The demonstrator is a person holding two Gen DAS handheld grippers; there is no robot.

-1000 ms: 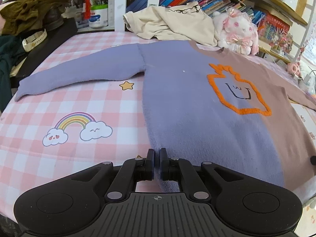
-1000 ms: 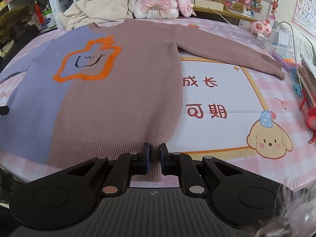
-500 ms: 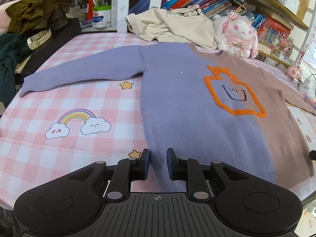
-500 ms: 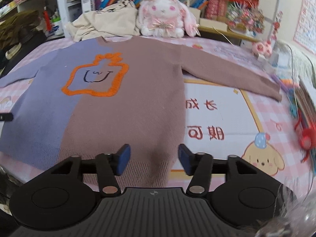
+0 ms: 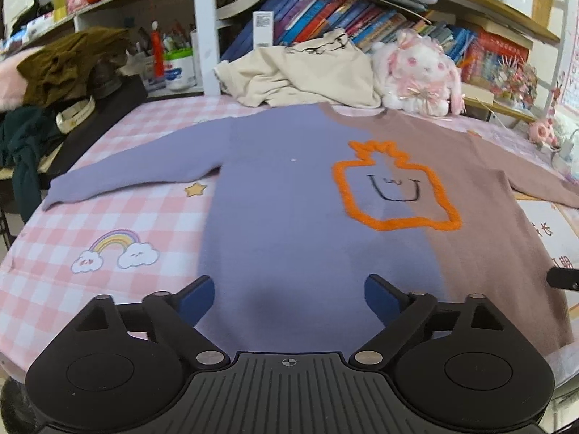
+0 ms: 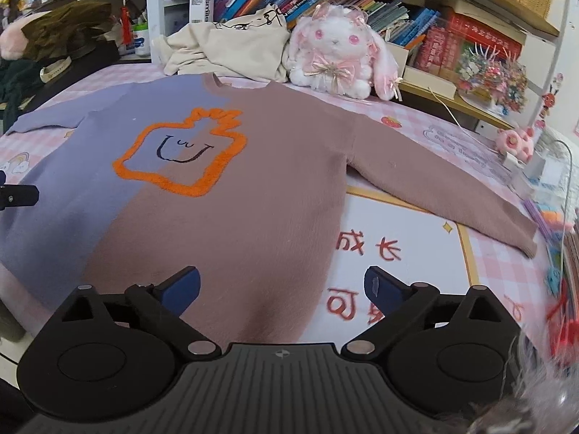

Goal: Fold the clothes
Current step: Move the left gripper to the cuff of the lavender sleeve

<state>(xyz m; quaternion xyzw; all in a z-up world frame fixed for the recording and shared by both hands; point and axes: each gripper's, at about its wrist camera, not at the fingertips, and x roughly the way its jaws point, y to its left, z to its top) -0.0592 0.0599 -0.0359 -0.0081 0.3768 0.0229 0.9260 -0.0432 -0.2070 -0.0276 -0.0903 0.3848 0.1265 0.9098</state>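
A half purple, half brown sweater [image 5: 289,217] [image 6: 253,188] with an orange outlined face lies flat, front up, both sleeves spread, on a pink checked tablecloth [image 5: 90,224]. My left gripper [image 5: 288,298] hovers over the purple part near the hem; its jaws are opening wide and nothing is pinched between them. My right gripper [image 6: 281,287] hovers over the brown part near the hem, jaws likewise opening, holding nothing. Each gripper's tip shows at the edge of the other's view.
A cream garment [image 5: 307,72] [image 6: 231,50] and a white plush rabbit [image 5: 419,72] [image 6: 336,54] sit beyond the collar, in front of bookshelves [image 5: 343,21]. Dark and olive clothes [image 5: 65,68] pile at the left. Cables and small toys [image 6: 532,159] crowd the right edge.
Both grippers went from shut on the sweater's hem to wide open, letting it go. Both lifted and pulled back a little; the left one shifted right over the purple part.
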